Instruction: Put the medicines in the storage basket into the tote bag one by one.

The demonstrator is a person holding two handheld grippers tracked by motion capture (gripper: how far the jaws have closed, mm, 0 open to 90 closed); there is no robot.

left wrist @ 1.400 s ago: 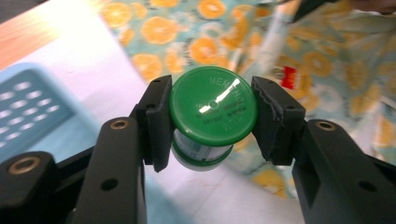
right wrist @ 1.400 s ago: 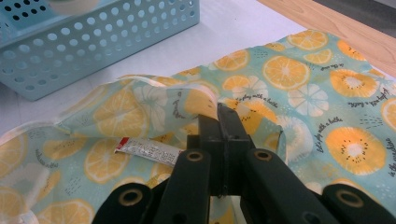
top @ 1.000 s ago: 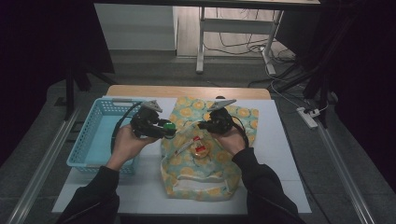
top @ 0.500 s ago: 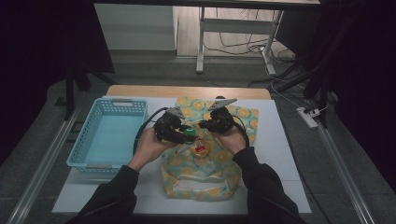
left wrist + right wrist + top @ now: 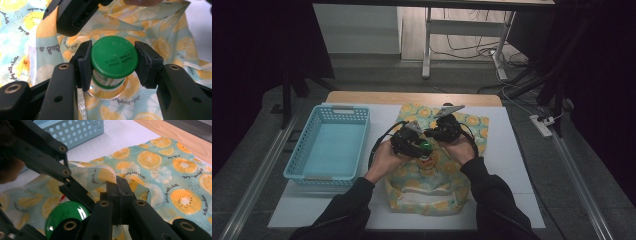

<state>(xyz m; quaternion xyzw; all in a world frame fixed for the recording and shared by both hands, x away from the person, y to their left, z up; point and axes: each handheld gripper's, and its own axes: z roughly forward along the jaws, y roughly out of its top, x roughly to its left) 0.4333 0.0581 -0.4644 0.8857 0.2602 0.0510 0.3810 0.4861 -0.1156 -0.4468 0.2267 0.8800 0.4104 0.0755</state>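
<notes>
On the white table (image 5: 512,165) lies a lemon-print bag (image 5: 472,127), spread from the table's middle toward the near edge, its white handle at the near end. Left of it, well apart, stands a blue basket (image 5: 329,145), long side running near to far.

Over the bag's middle, both grippers meet. Left gripper (image 5: 113,62): jaws part closed, pads pressing on either side of a jar (image 5: 113,60) with a green lid. The jar hangs upright, lid toward the camera, clear glass and a label below, directly over the opened fabric. In the high view the lid shows green between the two hands, at the left gripper (image 5: 419,146).

Right gripper (image 5: 117,185): jaws fully closed, pinching a raised fold of the bag's edge and holding it lifted just beside the jar (image 5: 65,216). In the high view the right gripper (image 5: 434,134) sits just far-right of the left one, almost touching it.
</notes>
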